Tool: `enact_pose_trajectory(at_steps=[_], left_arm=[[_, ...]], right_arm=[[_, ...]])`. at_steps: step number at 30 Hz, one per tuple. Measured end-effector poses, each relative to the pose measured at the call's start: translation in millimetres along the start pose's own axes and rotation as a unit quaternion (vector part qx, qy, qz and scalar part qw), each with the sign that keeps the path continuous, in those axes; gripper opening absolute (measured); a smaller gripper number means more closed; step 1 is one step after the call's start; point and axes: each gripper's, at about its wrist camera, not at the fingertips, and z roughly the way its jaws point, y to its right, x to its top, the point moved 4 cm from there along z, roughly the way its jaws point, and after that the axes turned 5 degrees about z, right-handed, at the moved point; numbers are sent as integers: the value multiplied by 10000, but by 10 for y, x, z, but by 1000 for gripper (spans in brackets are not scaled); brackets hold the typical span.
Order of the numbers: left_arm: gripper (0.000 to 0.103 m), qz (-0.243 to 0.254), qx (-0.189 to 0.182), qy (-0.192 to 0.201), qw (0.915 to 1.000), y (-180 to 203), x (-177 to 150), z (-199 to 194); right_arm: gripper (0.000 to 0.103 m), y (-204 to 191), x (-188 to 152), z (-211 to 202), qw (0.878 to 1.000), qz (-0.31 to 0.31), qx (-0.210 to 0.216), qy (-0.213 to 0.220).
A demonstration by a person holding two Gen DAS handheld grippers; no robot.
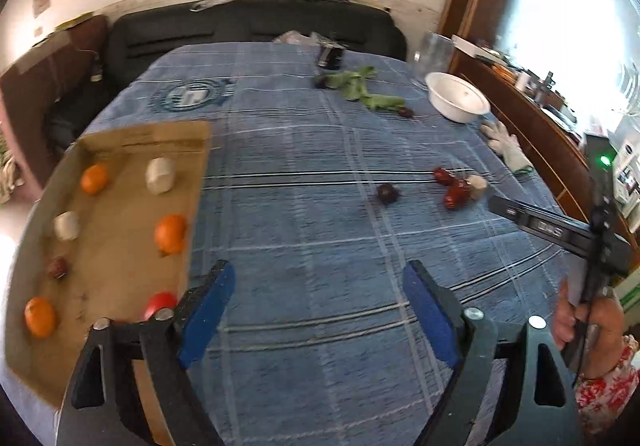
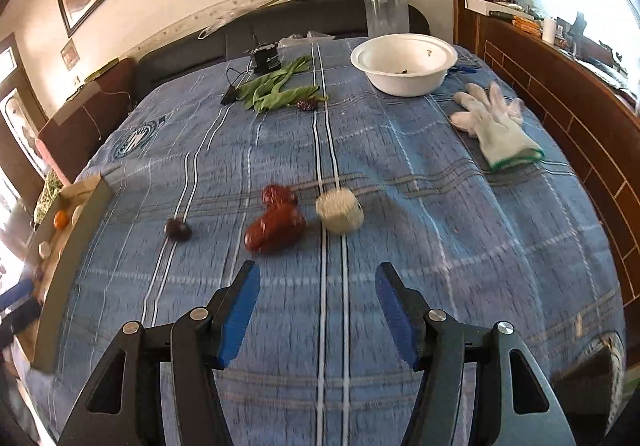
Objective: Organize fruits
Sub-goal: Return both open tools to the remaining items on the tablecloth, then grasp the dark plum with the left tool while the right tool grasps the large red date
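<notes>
Blue plaid cloth [image 2: 400, 186] covers the surface; seven fruits are laid in the cardboard tray [image 1: 120, 142], while red dates [image 2: 276, 226], a dark fruit [image 2: 178, 229] and a pale lump [image 2: 340, 211] are left outside. Left gripper [image 1: 320, 286] and right gripper [image 2: 318, 286] are held apart, empty.

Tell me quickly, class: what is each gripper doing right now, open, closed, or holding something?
Left gripper: open, holding nothing, over the blue cloth.
Right gripper: open, holding nothing, short of the red fruits.
</notes>
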Motion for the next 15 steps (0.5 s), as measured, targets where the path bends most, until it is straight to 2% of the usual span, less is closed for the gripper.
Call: enact_pose_trajectory(at_steps=[1, 3, 5, 12, 13, 14, 15], left_arm=[[71, 33, -47, -37, 10000, 29, 26, 60], [45, 62, -75, -171, 9998, 70, 80, 207], [37, -18, -201, -307, 9993, 94, 131, 351], [37, 20, -405, -373, 9985, 227, 322, 683], [36, 35, -436, -377, 9983, 253, 344, 723], [36, 53, -465, -379, 9982, 287, 371, 774], [36, 81, -504, -375, 9980, 324, 399, 825]], right_arm=[[64, -24, 27, 69, 9999, 52, 75, -64], [64, -88, 59, 200, 9995, 173, 190, -186], [64, -149, 84, 333, 9988, 302, 272, -270], [62, -280, 156, 579, 9995, 286, 71, -128], [60, -277, 155, 578, 9996, 269, 59, -92], [50, -266, 152, 579, 9997, 256, 30, -51], [47, -256, 157, 584, 9997, 252, 16, -28]])
